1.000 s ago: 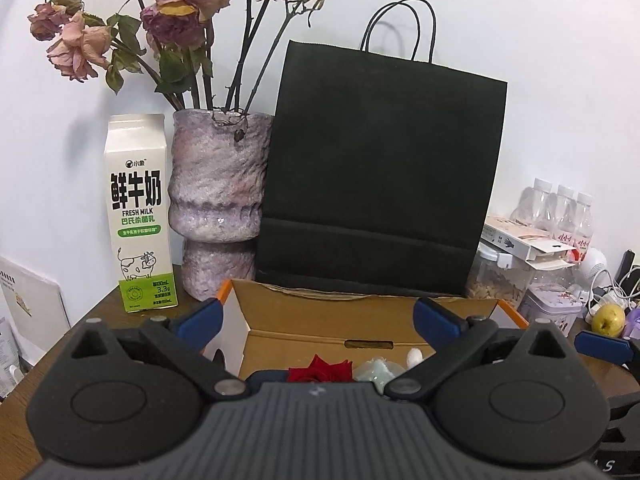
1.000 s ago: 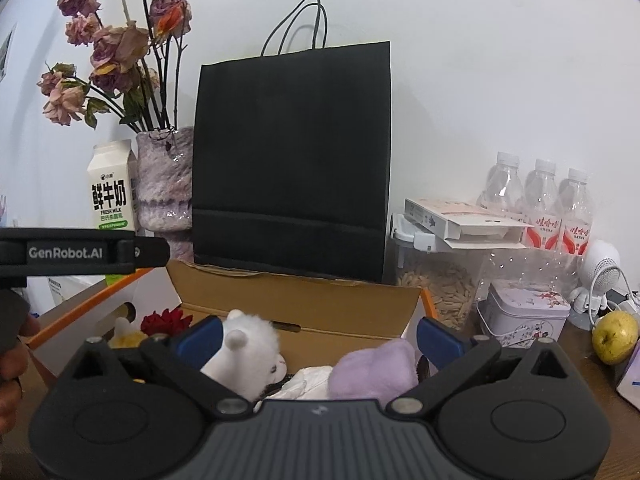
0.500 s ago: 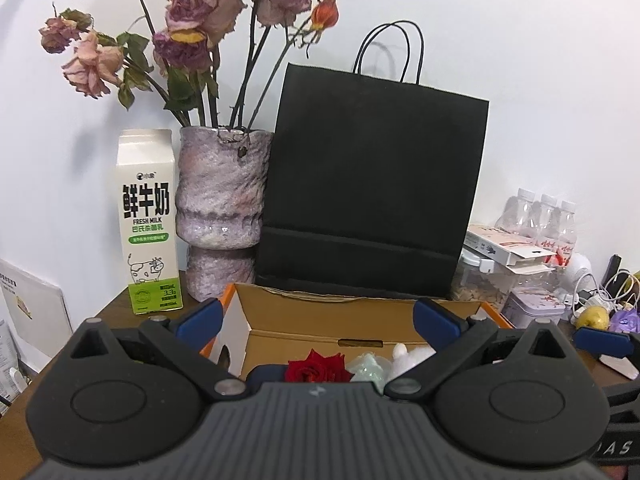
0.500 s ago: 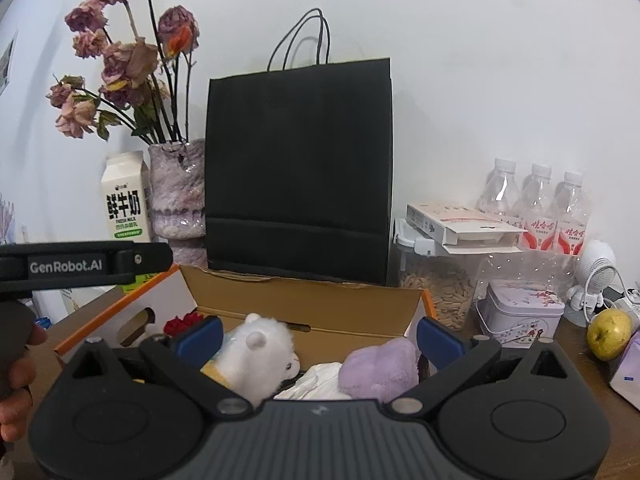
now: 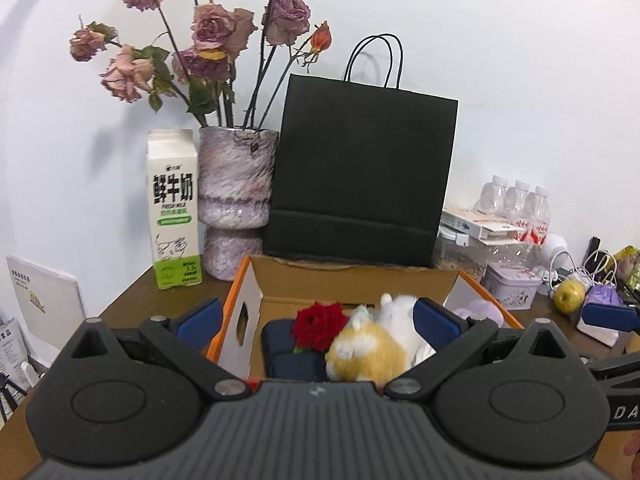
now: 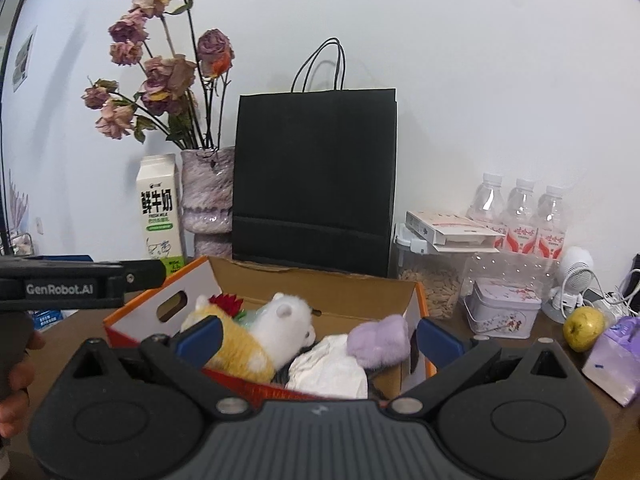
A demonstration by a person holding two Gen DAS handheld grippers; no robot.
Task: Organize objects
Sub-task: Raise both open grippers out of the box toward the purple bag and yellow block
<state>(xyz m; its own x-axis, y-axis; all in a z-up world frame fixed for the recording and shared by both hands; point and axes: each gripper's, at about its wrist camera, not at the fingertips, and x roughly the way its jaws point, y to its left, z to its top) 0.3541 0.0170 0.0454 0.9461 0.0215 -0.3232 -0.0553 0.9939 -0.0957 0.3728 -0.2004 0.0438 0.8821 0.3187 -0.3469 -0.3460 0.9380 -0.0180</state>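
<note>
Both tongs are spread apart and hold nothing: the left tongs [image 5: 316, 318] and right tongs [image 6: 318, 334] each hang just before one open cardboard box [image 6: 308, 280] on the surface [image 5: 132, 304]. Between their fingers, in the box, lie two plush animals, one orange-and-white [image 5: 370, 354] and one white [image 6: 286, 322], one red rose [image 5: 318, 324], one purple plush [image 6: 380, 340] and one white cloth [image 6: 332, 372]. Beyond stand one black paper bag [image 5: 360, 176], one vase [image 5: 236, 200], one milk carton [image 5: 174, 208] and three water bottles [image 6: 520, 216].
</note>
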